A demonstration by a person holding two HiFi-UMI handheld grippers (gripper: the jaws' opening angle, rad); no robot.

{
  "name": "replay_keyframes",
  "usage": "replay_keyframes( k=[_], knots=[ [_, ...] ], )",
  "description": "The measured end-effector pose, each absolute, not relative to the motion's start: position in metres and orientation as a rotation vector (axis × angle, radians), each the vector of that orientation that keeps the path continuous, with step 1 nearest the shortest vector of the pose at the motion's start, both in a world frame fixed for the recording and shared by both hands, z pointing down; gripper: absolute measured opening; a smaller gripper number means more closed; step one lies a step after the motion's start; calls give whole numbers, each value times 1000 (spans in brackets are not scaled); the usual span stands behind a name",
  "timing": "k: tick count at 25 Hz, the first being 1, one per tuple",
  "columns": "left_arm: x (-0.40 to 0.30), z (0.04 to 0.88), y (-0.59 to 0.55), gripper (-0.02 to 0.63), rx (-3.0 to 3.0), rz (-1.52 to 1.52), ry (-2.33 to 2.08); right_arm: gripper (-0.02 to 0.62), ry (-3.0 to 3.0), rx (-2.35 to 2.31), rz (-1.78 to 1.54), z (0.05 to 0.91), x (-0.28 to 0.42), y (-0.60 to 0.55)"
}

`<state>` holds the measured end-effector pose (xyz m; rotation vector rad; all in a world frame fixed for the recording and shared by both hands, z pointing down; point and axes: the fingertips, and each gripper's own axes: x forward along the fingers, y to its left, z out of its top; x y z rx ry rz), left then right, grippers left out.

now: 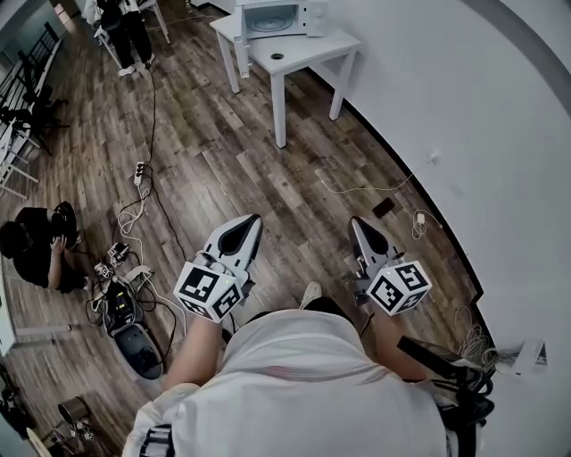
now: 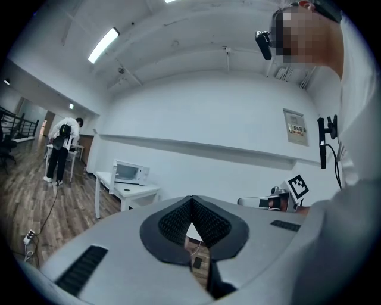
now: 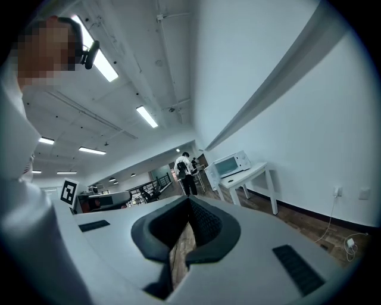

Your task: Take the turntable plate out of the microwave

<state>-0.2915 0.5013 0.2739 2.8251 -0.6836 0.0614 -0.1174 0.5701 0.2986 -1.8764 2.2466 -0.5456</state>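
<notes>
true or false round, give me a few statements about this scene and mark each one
The microwave stands on a white table. True.
The left gripper holds the turntable plate. False: it is shut and empty.
The floor is grey carpet. False: it is wood planks.
A person stands beyond the table. True.
The right gripper reaches inside the microwave. False: it is well short of the table.
</notes>
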Motion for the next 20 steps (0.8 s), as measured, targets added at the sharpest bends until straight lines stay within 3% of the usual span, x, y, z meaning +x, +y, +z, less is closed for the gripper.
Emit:
replay_keyframes(
  k=[9, 20],
  knots=[
    [-219, 276, 467, 9, 2816, 131, -716, 2, 2216, -1829, -599, 314, -39, 531],
    [-169, 302, 375, 9, 2780, 109, -708, 2, 2227, -1852, -645, 335, 8, 446]
  ],
)
